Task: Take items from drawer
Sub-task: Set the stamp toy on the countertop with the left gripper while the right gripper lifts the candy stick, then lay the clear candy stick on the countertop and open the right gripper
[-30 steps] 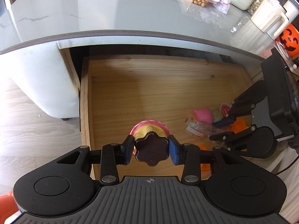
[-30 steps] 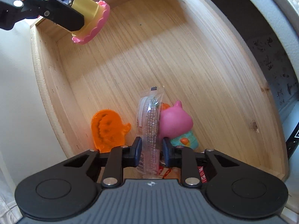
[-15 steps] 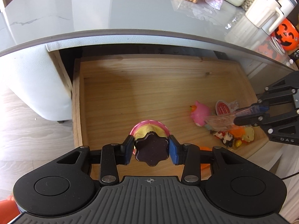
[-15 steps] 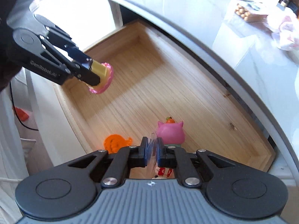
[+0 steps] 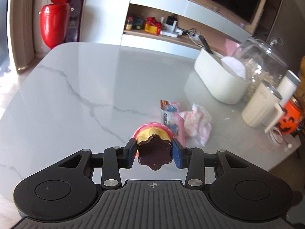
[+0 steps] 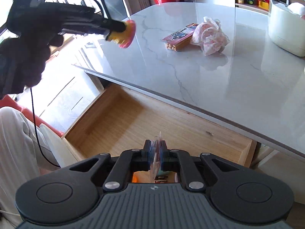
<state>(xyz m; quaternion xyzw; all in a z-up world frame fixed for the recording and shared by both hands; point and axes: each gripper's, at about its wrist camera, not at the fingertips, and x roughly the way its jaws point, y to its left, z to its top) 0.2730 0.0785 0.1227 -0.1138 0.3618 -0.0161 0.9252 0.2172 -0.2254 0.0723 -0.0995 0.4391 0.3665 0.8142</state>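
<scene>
Above the marble bench (image 5: 76, 95), both claws carry things out of the drawer (image 6: 124, 126).

Left claw (image 5: 154, 152) is clamped on a yellow toy cup (image 5: 152, 135) with a pink frilled rim, held over the bench near a snack packet (image 5: 170, 114) and a pink cloth bundle (image 5: 198, 122). Right claw (image 6: 154, 153) is pinched together on a clear plastic wrapper (image 6: 156, 158) above the open wooden drawer; an orange toy shows below it.
</scene>
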